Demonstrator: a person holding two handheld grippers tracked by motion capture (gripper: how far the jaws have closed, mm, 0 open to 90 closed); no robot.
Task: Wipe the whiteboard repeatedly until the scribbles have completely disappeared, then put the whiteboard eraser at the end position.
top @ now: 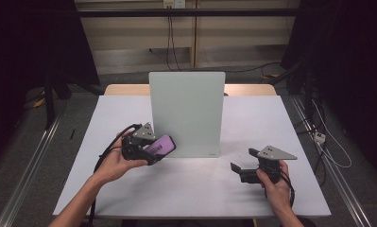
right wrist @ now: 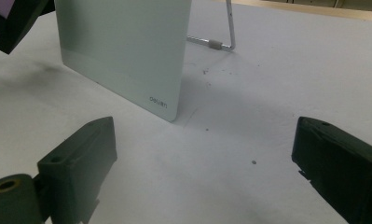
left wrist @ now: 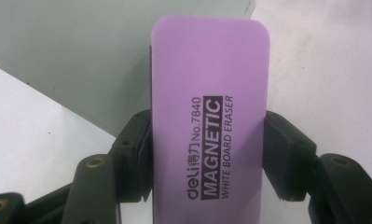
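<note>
At the left of the high view, the left gripper [top: 150, 149] sits in the person's left hand [top: 114, 163] above the white surface [top: 186, 189], its fingers [left wrist: 136, 154] pinching a purple eraser [top: 161, 145] by its two long sides. The eraser's printed face reads "MAGNETIC WHITE BOARD ERASER", and its far end lies just in front of the lower left corner of the pale green board [top: 187, 113], which stands upright mid-surface on a wire stand [right wrist: 223, 32]. Farther right, well apart from the board, the right gripper [top: 240, 171] rests low over the surface in the right hand [top: 274, 187], fingers [right wrist: 83, 154] spread wide with nothing between them.
</note>
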